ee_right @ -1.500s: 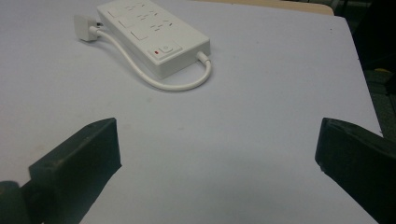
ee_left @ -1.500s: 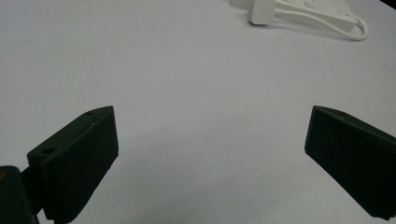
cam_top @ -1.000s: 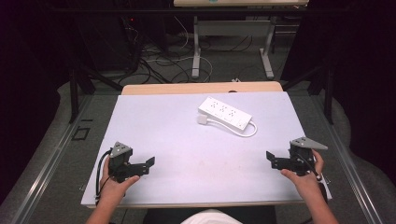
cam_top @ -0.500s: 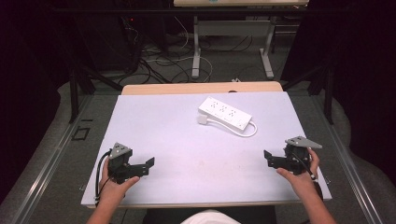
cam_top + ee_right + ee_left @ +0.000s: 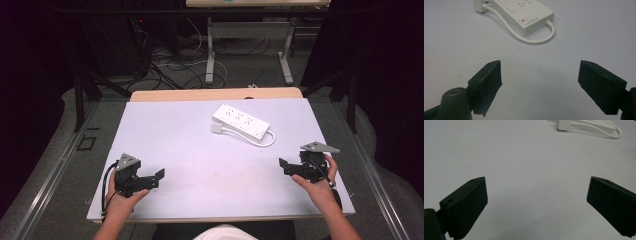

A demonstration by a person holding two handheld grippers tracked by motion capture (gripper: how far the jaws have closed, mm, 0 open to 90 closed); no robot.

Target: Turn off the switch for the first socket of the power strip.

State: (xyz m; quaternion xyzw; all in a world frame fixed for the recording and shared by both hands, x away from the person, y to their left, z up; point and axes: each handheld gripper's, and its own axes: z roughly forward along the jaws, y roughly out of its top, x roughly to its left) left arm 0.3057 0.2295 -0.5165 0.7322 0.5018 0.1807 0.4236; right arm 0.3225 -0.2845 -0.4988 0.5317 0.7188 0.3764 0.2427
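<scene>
Now the white table (image 5: 190,150) bears a white power strip (image 5: 241,121) toward its far right, cord looped beside it. Nearer the person, the left gripper (image 5: 159,175) gapes wide over bare tabletop; the right gripper (image 5: 283,165), jaws just narrowing yet apart, holds nothing.

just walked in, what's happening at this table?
A person holds a two-jaw gripper in each hand over the near part of a pale table. The left gripper and the right gripper are both open and hold nothing; the right one's jaws have just been closing a little. A white power strip with its cord looped beside it lies untouched farther back, nearer the right gripper.
</scene>
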